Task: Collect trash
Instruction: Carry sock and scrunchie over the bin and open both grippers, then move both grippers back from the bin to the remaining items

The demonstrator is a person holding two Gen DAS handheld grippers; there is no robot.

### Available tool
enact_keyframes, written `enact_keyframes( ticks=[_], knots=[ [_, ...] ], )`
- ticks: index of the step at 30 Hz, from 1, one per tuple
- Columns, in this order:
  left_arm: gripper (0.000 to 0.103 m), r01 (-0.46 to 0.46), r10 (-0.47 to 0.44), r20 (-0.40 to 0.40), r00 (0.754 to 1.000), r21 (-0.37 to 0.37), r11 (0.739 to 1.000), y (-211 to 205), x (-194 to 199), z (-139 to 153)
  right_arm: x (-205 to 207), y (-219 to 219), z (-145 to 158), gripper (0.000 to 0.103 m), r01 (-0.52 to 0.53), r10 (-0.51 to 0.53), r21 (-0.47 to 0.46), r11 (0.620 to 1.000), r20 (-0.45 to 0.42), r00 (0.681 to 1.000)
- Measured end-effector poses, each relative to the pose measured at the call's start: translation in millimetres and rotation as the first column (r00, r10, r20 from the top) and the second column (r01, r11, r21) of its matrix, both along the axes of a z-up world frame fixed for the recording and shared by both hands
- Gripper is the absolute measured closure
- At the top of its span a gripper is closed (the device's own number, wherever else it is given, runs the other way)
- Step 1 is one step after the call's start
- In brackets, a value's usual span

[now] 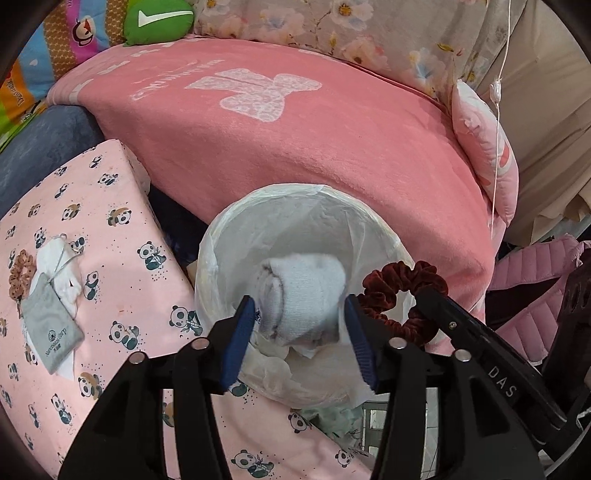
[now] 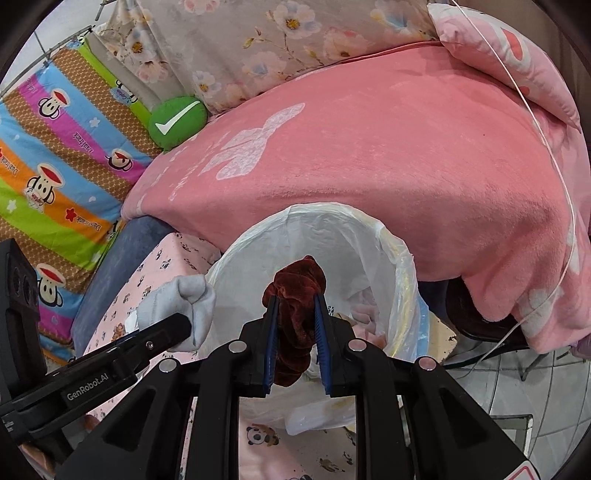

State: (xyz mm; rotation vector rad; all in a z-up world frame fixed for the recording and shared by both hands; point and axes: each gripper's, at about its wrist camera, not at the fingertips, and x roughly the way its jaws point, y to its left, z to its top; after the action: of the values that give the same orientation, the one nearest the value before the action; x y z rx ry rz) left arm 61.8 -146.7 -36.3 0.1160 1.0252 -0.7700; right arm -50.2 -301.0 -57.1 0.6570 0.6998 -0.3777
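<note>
Trash bin [image 1: 229,258], lined with a translucent white bag. Left claw [image 1: 301,314] grips a rolled white sock [image 1: 301,295] above it; right claw [image 2: 297,325] grips a maroon scrunchie [image 2: 295,291].

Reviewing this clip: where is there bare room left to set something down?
Free: the pink blanket between the green cushion and the pink pillow, and the panda sheet between the grey pouch and the bin. Crowded: over the bin, where both grippers hold the sock and scrunchie.
</note>
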Motion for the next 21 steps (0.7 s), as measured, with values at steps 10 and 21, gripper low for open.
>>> enact_keyframes(
  ticks=[10, 21],
  knots=[
    [0.033, -0.075, 0.075, 0.024, 0.997, 0.003, 0.997, 18.6, 9.9, -0.1, 14.4, 3.5, -7.9, 0.082, -0.017, 0.017, -0.004, 1.0, -0.011, 1.0],
    [0.033, -0.148, 0.148, 0.018, 0.989, 0.009, 0.989, 46.8, 22.2, -4.4, 38.5, 32.8, 3.9, 0.063, -0.065, 0.065, -0.048, 0.997, 0.002, 0.998]
  ],
)
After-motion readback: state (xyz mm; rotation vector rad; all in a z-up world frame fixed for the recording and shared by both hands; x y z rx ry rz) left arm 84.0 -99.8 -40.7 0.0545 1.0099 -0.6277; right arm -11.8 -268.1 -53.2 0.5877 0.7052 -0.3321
